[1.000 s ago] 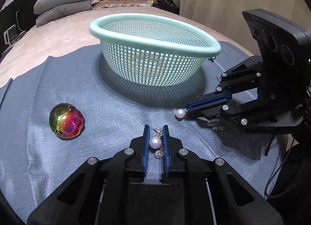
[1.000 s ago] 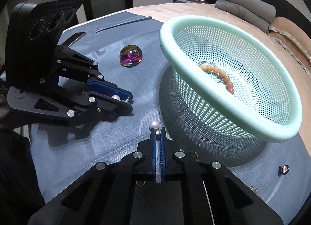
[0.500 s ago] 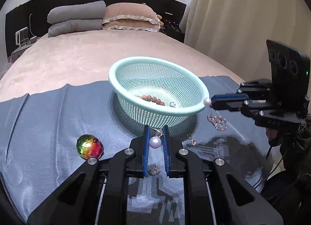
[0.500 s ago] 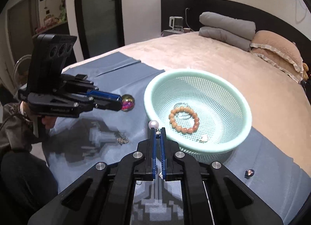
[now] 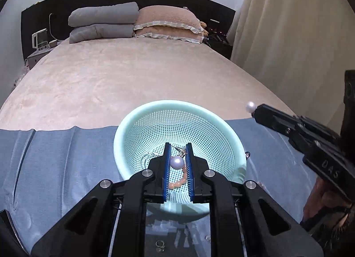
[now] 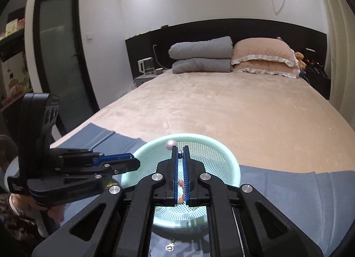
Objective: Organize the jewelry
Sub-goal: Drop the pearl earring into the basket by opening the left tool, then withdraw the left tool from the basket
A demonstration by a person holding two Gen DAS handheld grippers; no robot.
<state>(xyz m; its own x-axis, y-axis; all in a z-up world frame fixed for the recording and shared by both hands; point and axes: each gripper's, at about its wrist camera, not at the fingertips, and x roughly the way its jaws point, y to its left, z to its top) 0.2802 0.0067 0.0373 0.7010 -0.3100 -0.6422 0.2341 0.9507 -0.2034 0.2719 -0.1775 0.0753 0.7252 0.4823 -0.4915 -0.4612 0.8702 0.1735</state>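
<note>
Our left gripper [image 5: 177,157] pinches a pearl earring [image 5: 176,162] between its blue pads, the pearl sitting between the fingers and the metal hook poking out toward the tips. Directly beneath and ahead of it sits the mint-green basket [image 5: 235,146], where a string of peach beads [image 5: 177,183] lies on the mesh floor. Our right gripper [image 6: 180,154] is nearly closed on a second pearl earring [image 6: 170,144], gripping its metal part while the pearl stands just beyond the fingertips, over the basket's far rim. Each gripper appears in the other's view, one on either side of the basket. Below the left gripper, a ring [image 5: 160,244] rests on the blue cloth [image 5: 55,157]; under the right one lies a small silver charm [image 6: 170,246]. Beyond the cloth stretch the beige bed [image 6: 221,106] and stacked pillows [image 6: 264,57].
</note>
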